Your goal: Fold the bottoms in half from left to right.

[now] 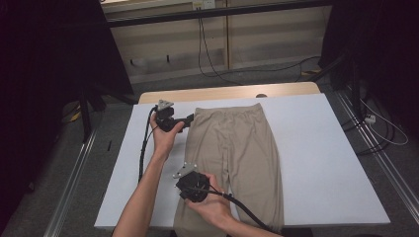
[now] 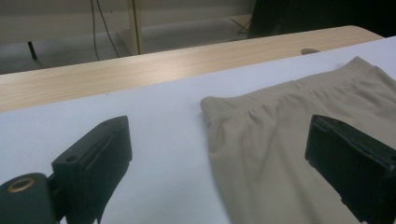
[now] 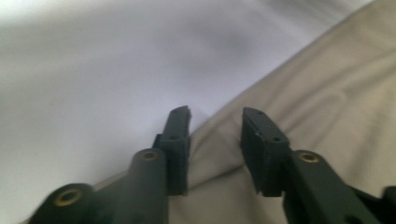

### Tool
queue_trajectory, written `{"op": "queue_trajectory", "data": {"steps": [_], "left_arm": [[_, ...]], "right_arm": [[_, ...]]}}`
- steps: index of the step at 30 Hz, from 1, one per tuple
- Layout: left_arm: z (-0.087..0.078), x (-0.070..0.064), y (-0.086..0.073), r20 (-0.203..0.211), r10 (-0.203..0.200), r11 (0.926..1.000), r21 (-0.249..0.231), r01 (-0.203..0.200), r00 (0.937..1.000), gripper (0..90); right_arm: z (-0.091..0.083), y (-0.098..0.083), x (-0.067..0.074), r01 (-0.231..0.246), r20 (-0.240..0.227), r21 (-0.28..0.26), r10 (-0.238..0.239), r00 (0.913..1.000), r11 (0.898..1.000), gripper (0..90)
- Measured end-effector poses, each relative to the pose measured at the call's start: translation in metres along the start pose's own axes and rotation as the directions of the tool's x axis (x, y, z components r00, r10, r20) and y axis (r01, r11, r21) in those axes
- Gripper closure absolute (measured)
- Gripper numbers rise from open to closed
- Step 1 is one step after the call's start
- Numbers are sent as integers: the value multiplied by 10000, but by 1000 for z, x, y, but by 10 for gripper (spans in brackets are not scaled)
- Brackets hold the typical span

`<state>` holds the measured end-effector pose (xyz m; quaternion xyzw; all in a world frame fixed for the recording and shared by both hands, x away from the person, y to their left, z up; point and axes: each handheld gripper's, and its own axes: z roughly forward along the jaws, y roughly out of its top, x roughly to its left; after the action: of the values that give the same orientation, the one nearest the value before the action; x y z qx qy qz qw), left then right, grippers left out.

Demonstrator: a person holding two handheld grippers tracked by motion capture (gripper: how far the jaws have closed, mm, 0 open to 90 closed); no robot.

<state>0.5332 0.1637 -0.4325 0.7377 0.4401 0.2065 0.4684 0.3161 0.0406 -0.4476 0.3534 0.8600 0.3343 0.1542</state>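
A pair of beige trousers (image 1: 237, 148) lies flat on the white table (image 1: 321, 148), waistband at the far end and legs running toward the near edge. My left gripper (image 1: 190, 120) is at the waistband's left corner. In the left gripper view it (image 2: 217, 140) stands wide open, one jaw over the white surface and the other over the trousers (image 2: 271, 140). My right gripper (image 1: 190, 195) points down at the left leg's outer edge. In the right gripper view its jaws (image 3: 217, 114) are partly apart with the edge of the trousers (image 3: 327, 93) between them, not clearly pinched.
A strip of bare wood (image 1: 222, 93) runs along the table's far edge. Beyond it, cables (image 1: 207, 54) trail over the floor in front of a pale wall panel. Dark stands flank both sides. White surface lies to the right of the trousers.
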Motion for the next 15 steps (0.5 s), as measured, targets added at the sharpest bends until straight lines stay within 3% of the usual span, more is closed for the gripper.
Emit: {"op": "queue_trajectory", "data": {"steps": [6,9,12,15], "left_arm": [[7,1,2,-183,-262,9993,279,267,9995,67],[11,-1,2,-193,-306,9986,423,314,9993,69],[16,0,2,-86,-560,9976,409,563,9984,85],[25,3,2,-87,-771,9950,623,774,9970,128]], "right_arm": [[2,-1,0,63,31,-75,-63,10000,10000,713],[2,-3,-1,73,-30,-241,-74,10000,9997,893],[0,-5,-10,-399,-430,-361,383,9983,9986,900],[-3,-6,-12,-355,-369,-296,344,9987,9989,900]]}}
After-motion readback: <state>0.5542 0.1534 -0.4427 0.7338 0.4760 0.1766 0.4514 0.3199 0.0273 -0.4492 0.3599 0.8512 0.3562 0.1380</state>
